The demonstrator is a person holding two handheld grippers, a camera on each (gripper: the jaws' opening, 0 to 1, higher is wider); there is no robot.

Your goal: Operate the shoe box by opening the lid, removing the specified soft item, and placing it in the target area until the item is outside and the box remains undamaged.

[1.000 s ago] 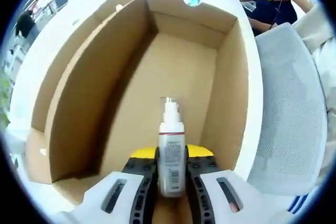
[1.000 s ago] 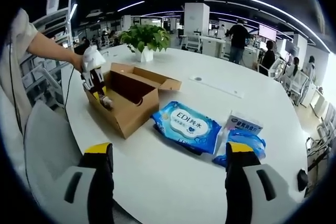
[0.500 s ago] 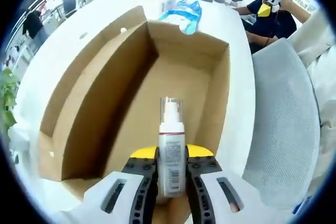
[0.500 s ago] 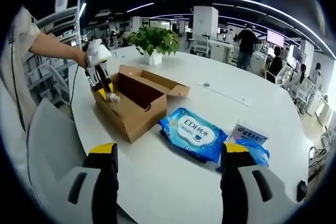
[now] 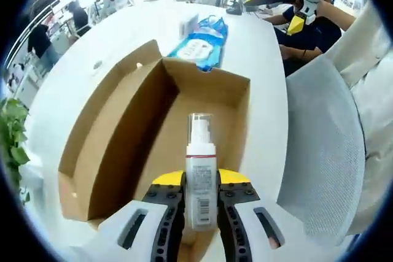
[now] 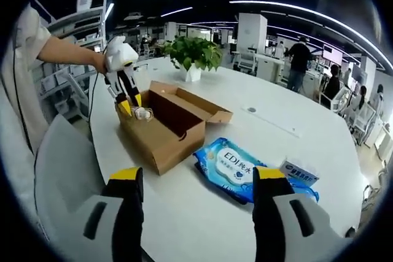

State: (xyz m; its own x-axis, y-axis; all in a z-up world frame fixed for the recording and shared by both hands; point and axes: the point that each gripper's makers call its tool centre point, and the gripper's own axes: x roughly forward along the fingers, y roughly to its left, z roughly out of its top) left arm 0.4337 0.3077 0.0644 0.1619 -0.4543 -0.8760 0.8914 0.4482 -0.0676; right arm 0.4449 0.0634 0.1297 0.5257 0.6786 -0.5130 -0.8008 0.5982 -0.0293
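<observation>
My left gripper (image 5: 201, 187) is shut on a small white spray bottle (image 5: 201, 176) with a clear cap, held above the open brown cardboard box (image 5: 110, 145). The box inside looks bare, its lid flap folded out to the left. In the right gripper view the same box (image 6: 175, 130) sits on the white table (image 6: 202, 213), and the left gripper (image 6: 126, 93) hangs over its near-left end with the bottle (image 6: 142, 113) clear of the rim. My right gripper (image 6: 196, 179) stands open over the table edge, well short of the box.
A blue wet-wipe pack (image 6: 236, 167) lies right of the box, with a smaller blue pack and a white carton (image 6: 298, 173) beyond it. A potted plant (image 6: 196, 59) stands at the back. A grey mesh chair (image 5: 325, 145) sits beside the table. People stand in the background.
The left gripper has risen with the bottle, lifting it from inside the box to above its rim. The right gripper's view has drifted slightly closer to the box.
</observation>
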